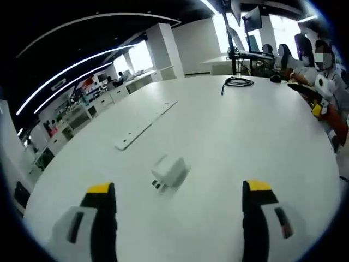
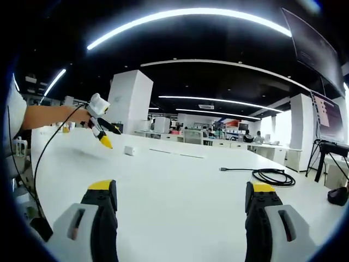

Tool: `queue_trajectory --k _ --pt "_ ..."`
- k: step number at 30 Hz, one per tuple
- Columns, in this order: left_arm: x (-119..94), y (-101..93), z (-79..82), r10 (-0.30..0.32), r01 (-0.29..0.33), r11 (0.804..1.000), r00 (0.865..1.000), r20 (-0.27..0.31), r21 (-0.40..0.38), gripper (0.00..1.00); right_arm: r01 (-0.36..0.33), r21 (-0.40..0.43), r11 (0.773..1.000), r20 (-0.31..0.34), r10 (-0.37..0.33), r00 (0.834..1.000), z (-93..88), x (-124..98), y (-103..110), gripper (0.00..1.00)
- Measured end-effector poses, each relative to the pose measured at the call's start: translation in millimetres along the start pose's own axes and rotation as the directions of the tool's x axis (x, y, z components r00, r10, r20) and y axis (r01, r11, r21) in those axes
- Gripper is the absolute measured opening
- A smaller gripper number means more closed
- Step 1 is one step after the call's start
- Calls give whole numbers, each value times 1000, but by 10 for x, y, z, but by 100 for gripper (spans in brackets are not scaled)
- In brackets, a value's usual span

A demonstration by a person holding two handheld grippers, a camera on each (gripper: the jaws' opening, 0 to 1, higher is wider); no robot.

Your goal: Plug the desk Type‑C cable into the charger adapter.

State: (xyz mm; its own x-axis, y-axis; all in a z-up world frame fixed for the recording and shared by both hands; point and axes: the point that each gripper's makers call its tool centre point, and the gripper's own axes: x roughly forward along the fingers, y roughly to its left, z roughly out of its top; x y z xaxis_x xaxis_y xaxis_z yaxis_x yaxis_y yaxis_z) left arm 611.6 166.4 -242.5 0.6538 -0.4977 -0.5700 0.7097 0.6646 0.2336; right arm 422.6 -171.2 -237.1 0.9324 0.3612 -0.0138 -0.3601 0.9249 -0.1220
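White charger adapter on counter, between spread, empty jaws of left gripper. Right gripper jaws spread, empty. Coiled Type-C cable apart.

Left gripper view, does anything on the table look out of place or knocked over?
Nothing looks damaged or spilled. The white charger lies on its side on the table with its prongs pointing toward the camera, and the black cable sits coiled far off, unplugged. Both grippers hang open.
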Motion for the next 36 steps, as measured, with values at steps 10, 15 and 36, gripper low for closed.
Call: queue_trajectory --k 10,15,36 --pt "245 165 77 -27 34 994 998 -64 102 93 -7 -1 1000 -9 7 1000 -24 13 25 99" --pt "347 203 65 -50 66 986 993 -111 150 92 -8 0 1000 -10 8 1000 -27 23 31 99" --pt "593 182 226 -201 231 947 968 -151 222 62 -11 -1 1000 -15 11 1000 -62 41 37 99"
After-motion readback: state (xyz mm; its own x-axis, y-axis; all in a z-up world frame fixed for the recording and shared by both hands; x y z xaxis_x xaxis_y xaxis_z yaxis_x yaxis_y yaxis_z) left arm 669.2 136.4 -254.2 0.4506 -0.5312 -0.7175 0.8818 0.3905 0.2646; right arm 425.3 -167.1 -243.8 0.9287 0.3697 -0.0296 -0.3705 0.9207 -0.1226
